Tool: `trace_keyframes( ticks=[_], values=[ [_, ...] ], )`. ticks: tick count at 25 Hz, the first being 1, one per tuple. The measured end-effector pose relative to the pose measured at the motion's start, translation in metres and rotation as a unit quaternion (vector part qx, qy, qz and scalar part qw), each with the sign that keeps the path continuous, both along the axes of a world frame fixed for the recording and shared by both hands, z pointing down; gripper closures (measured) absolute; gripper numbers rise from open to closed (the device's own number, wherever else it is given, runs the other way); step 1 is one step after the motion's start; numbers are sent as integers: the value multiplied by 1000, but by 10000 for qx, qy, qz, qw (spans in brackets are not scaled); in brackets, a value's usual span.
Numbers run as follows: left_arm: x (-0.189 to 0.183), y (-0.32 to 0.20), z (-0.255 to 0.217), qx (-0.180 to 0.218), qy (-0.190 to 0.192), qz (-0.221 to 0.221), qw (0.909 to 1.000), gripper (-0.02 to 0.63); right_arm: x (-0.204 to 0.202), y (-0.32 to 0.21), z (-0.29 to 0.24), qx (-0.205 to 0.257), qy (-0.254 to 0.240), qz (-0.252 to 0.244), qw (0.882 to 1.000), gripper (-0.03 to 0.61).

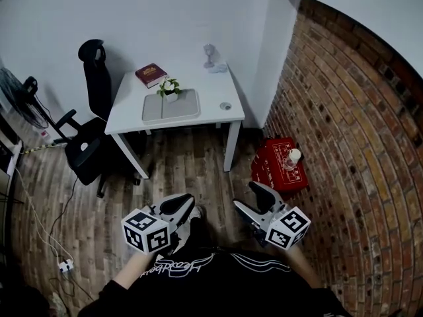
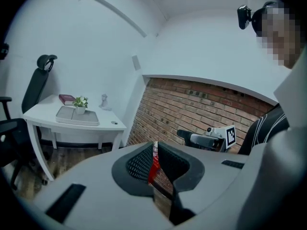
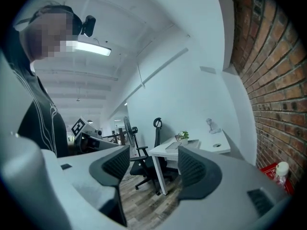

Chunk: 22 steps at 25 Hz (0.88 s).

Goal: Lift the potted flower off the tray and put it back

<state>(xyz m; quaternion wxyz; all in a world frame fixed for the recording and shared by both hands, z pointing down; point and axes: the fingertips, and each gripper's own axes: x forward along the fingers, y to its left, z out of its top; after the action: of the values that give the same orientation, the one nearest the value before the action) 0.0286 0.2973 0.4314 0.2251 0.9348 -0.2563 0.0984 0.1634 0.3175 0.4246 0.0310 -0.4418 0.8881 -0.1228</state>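
A small potted flower (image 1: 170, 88) in a white pot stands at the far edge of a grey tray (image 1: 170, 109) on a white table (image 1: 218, 91), well ahead of me across the wooden floor. Both grippers hang close to my body, far from the table. My left gripper (image 1: 180, 203) has its jaws together with nothing between them. My right gripper (image 1: 246, 197) is open and empty. The left gripper view shows the potted flower (image 2: 80, 104) and tray (image 2: 76, 118) far off at left, beyond the left gripper (image 2: 154, 147). Between the spread jaws of the right gripper (image 3: 154, 152) the potted flower (image 3: 183, 136) is tiny.
A black office chair (image 1: 89, 131) stands left of the table. A dark red book (image 1: 151, 74) and a small pale figurine (image 1: 210, 55) sit on the table's far side. A red crate with a bottle (image 1: 283, 165) rests by the brick wall (image 1: 357, 144) at right. A power strip (image 1: 65, 265) lies on the floor.
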Motion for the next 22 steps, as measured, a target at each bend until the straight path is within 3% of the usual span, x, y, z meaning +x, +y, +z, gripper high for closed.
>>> trace_keyframes(
  ticks=[8, 15, 22],
  values=[
    [-9, -96, 18, -227, 70, -151, 9996, 561, -4, -97, 15, -271, 71, 43, 9996, 220],
    [-19, -208, 29, -499, 66, -287, 9983, 561, -19, -213, 18, -439, 137, -147, 9988, 201],
    [-45, -317, 29, -485, 128, -584, 9970, 561, -52, -339, 26, -535, 349, -498, 9967, 172]
  ],
)
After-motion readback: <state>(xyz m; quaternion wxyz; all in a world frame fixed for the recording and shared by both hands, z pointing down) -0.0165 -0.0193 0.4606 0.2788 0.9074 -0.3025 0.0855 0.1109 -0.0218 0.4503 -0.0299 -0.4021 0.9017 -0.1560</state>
